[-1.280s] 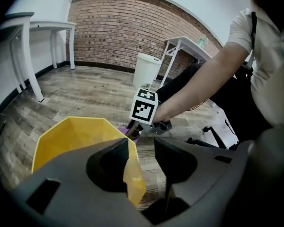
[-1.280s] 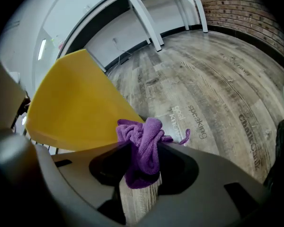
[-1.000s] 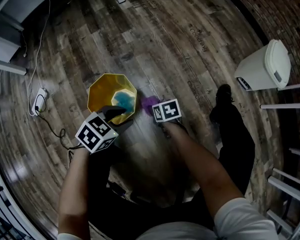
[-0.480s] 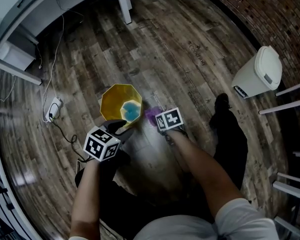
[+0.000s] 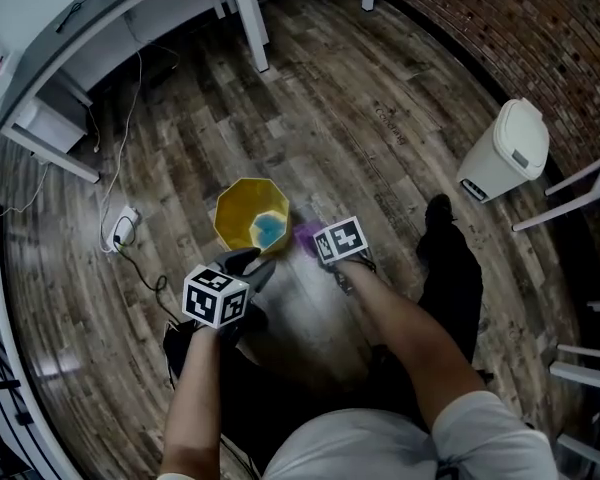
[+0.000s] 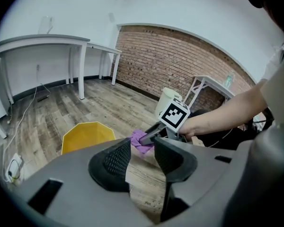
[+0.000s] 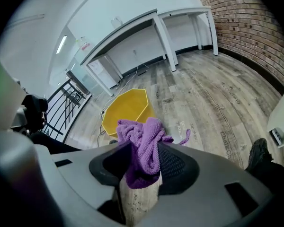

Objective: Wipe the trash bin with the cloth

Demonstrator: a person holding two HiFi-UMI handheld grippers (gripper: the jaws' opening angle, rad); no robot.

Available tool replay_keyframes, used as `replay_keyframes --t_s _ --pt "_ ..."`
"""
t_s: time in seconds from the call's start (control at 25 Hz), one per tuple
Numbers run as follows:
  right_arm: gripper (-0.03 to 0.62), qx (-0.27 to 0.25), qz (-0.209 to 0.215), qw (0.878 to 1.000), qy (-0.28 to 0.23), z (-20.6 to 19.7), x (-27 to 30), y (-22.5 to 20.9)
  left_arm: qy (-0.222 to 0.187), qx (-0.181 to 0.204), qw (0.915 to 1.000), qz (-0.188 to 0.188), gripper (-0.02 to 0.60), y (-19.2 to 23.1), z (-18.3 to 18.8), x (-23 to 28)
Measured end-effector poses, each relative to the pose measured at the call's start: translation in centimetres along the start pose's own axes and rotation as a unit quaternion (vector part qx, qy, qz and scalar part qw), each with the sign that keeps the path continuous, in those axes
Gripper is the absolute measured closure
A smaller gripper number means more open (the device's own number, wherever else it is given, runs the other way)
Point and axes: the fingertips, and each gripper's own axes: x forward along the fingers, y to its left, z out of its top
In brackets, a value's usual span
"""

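Hanging pinched betw. right gripper [image 7: 144, 149] fingers [image 7: 179, 167]: purple cloth [image 7: 143, 135], near bin [image 7: 125, 109].

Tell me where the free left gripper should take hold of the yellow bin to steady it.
Probably the rim of the yellow bin on the side nearest the left gripper, coming from above, one jaw inside, one outside. It stands upright, open-topped, with thin flat-faceted walls, and looks too wide to span whole.

You are standing on a dark wood-plank floor [image 5: 380, 108]. A red brick wall [image 5: 520, 18] is at your right, a long white desk with white legs [image 5: 248, 18] ahead, and a black metal railing [image 7: 70, 99] at your left.
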Motion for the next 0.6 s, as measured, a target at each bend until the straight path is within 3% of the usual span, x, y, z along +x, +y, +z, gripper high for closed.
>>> replay_keyframes --t_s 0.6 --pt "0.431 0.001 0.005 0.999 -0.033 2.0 -5.2 3.8 -0.067 -0.032 0.9968 0.030 0.428 -1.8 1.3 -4.1"
